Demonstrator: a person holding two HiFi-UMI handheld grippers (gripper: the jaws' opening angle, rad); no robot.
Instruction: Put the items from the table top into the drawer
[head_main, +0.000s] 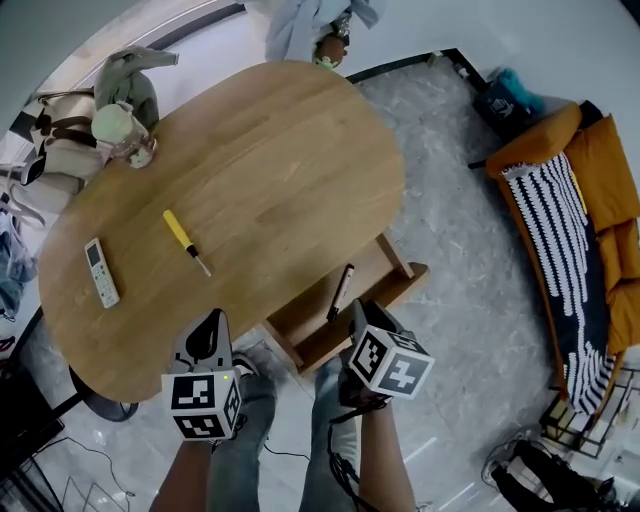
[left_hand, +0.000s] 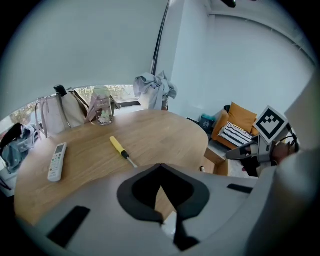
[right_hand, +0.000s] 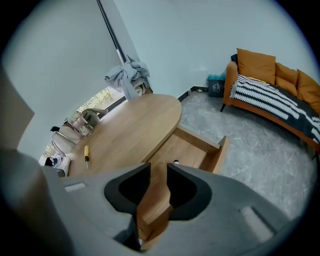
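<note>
Head view steeply overhead, gripper views low, sharing table (head_main: 280, 160)

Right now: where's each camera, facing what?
Head view: on the person's head, steeply down on oval table, open drawer; left gripper, right gripper, forearms, legs show.
Left gripper view: on left gripper, along shut jaws across the table; right gripper at right.
Right gripper view: on right gripper, between open jaws into the drawer.
Shared: yellow screwdriver in all three.
</note>
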